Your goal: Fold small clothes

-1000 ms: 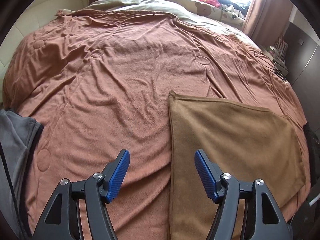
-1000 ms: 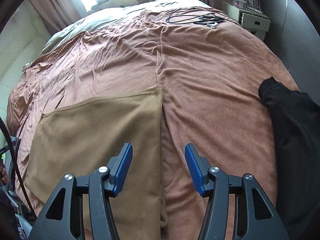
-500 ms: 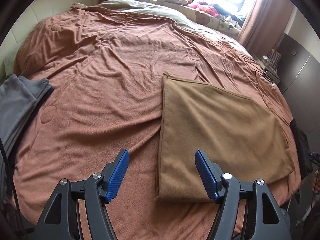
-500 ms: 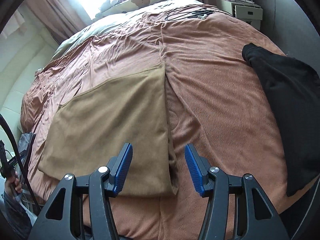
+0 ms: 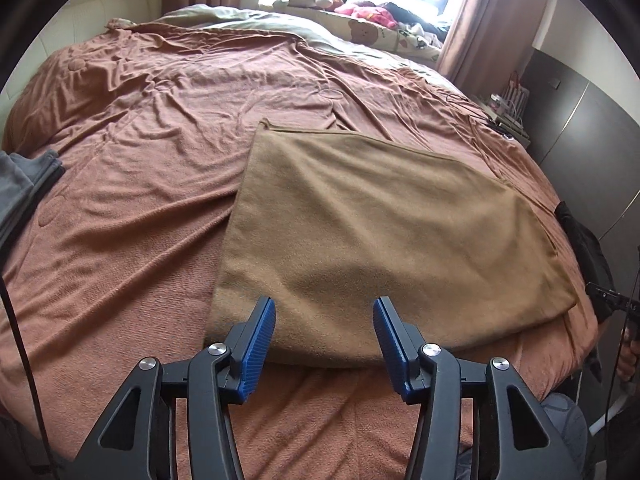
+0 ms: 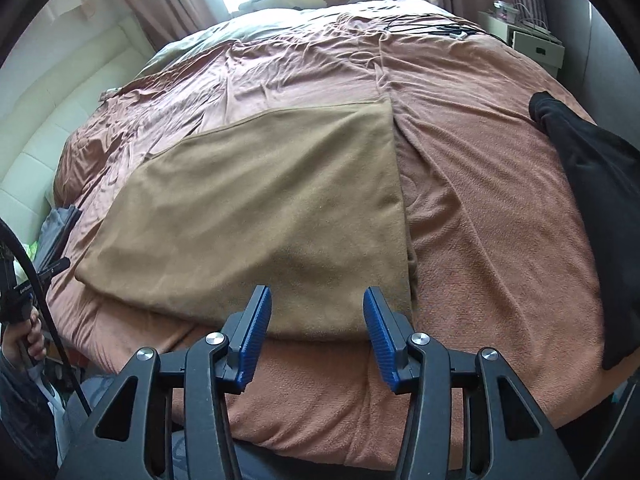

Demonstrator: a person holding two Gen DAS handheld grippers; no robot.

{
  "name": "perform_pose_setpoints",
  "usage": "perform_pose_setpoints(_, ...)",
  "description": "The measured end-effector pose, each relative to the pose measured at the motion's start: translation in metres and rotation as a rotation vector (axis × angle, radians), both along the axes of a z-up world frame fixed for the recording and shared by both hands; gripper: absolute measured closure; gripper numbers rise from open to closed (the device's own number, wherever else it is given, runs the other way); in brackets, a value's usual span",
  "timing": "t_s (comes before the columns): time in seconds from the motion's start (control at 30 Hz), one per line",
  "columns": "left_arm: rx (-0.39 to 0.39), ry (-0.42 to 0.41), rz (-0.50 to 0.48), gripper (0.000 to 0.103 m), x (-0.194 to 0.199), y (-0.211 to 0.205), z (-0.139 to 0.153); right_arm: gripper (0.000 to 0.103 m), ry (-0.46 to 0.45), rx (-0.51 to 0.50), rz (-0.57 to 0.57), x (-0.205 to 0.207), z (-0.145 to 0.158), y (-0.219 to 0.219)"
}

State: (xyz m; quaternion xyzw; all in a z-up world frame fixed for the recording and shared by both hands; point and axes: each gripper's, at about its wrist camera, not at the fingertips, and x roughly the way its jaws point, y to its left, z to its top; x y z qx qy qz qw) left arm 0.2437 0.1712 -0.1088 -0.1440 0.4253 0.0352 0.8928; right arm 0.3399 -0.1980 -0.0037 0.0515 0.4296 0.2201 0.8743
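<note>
A tan cloth (image 5: 384, 232) lies folded flat on the rust-brown bedspread (image 5: 160, 168), its near edge close to the foot of the bed. In the right wrist view the same tan cloth (image 6: 256, 208) fills the middle. My left gripper (image 5: 324, 316) hovers over the cloth's near left part. Its jaws are closing, and the blue pads (image 5: 260, 344) stand apart, gripping nothing. My right gripper (image 6: 317, 304) hangs above the cloth's near right corner. Its jaws are closing too, with only air between the pads (image 6: 380, 344).
A grey garment (image 5: 24, 188) lies at the bed's left edge and a black garment (image 6: 592, 208) at its right edge. Cables (image 6: 432, 30) rest near the far right corner. Plush toys (image 5: 360, 4) line the window. A white bedside unit (image 6: 532, 40) stands far right.
Both grippers have drawn back toward the foot of the bed, so the tan cloth's near edge now shows. The jaws of both have narrowed.
</note>
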Motion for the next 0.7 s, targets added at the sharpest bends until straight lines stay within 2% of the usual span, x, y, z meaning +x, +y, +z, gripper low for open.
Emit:
perform_pose_setpoints(0.23, -0.012, 0.055, 0.058, 0.055, 0.005, 0.012, -0.031, 0.057, 0.040, -0.057, 0.002, 0.017, -0.021, 0.012)
perform_pose_setpoints(0.37, -0.062, 0.075, 0.101, 0.056, 0.002, 0.029, -0.045, 0.057, 0.070, -0.064, -0.015, 0.025, -0.033, 0.014)
perform_pose_setpoints(0.43, -0.064, 0.085, 0.107, 0.061, 0.001, 0.032, -0.051, 0.057, 0.078, -0.060, -0.027, 0.028, -0.038, 0.013)
perform_pose_setpoints(0.57, -0.075, 0.089, 0.117, 0.067, -0.003, 0.036, -0.056, 0.064, 0.096, -0.075, -0.047, 0.025, -0.048, 0.016)
perform_pose_setpoints(0.63, -0.078, 0.095, 0.139, 0.080, -0.005, 0.040, -0.056, 0.067, 0.107, -0.079, -0.050, 0.023, -0.052, 0.014)
perform_pose_setpoints(0.7, -0.089, 0.100, 0.164, 0.086, -0.008, 0.046, -0.057, 0.070, 0.111, -0.078, -0.058, 0.021, -0.051, 0.013)
